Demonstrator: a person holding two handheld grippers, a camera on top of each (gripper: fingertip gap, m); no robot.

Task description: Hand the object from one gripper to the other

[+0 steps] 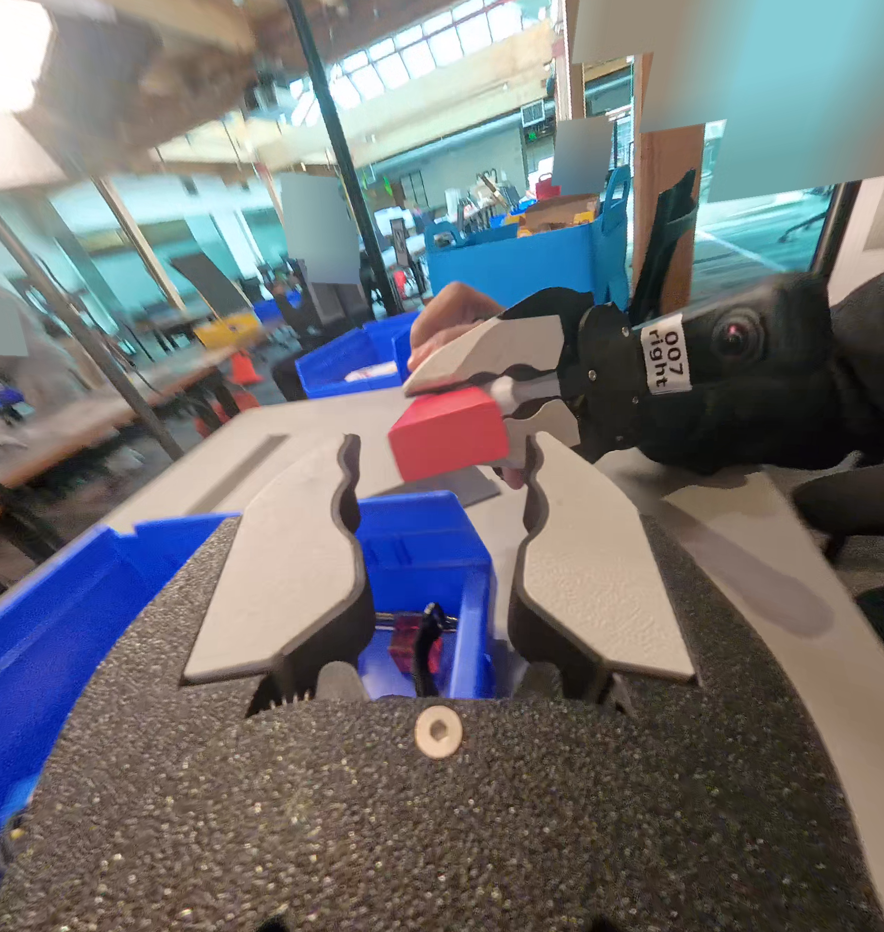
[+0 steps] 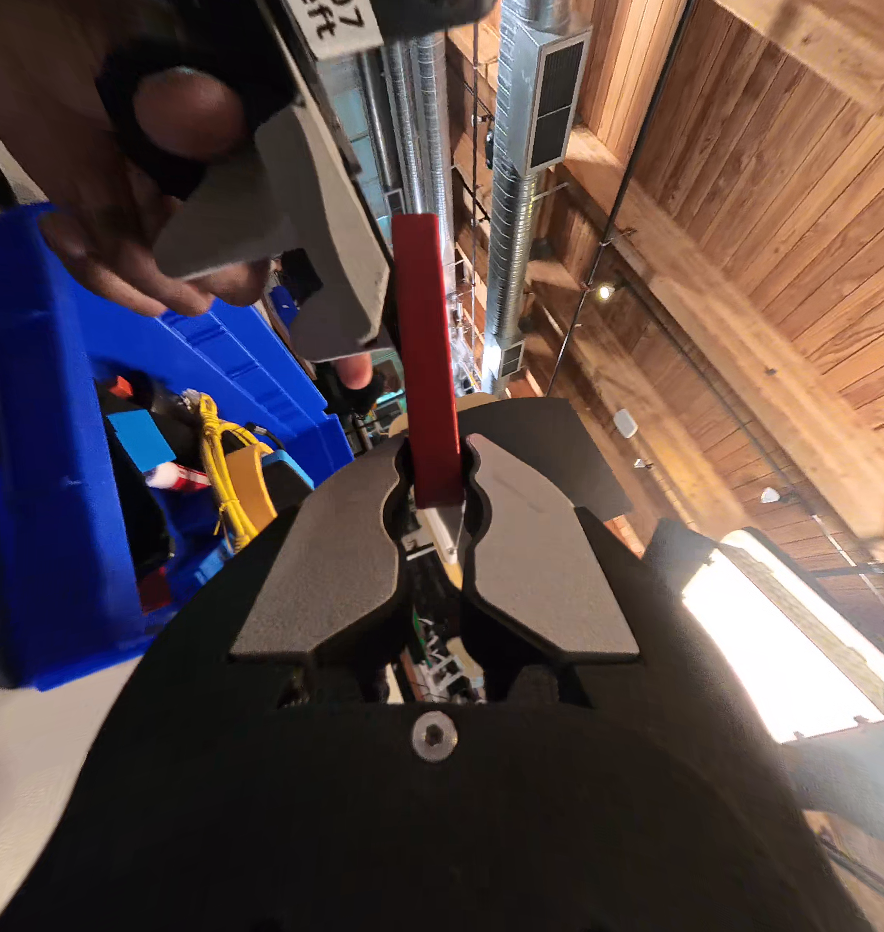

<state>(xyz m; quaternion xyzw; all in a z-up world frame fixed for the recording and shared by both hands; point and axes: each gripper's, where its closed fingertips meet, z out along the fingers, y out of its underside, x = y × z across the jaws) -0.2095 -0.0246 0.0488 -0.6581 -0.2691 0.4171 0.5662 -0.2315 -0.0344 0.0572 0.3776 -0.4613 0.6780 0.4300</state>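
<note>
A red block (image 1: pixel 447 436) is clamped at one end between the fingers of my right gripper (image 1: pixel 460 428), which reaches in from the right. In the right wrist view the block (image 2: pixel 427 353) sticks out forward from the shut right gripper (image 2: pixel 434 454). My left gripper (image 1: pixel 442 449) is open, its fingertips just short of the block on either side and not touching it. In the right wrist view the left gripper (image 2: pixel 258 302) shows at upper left, with one finger (image 2: pixel 339 282) close beside the block.
A blue bin (image 1: pixel 52 630) sits under the left gripper on a grey table (image 1: pixel 278 439). It shows in the right wrist view (image 2: pixel 36 454) holding a yellow cable (image 2: pixel 218 454) and other items. More blue bins (image 1: pixel 339 363) stand behind. Less than 4 cm separates the two grippers' tips.
</note>
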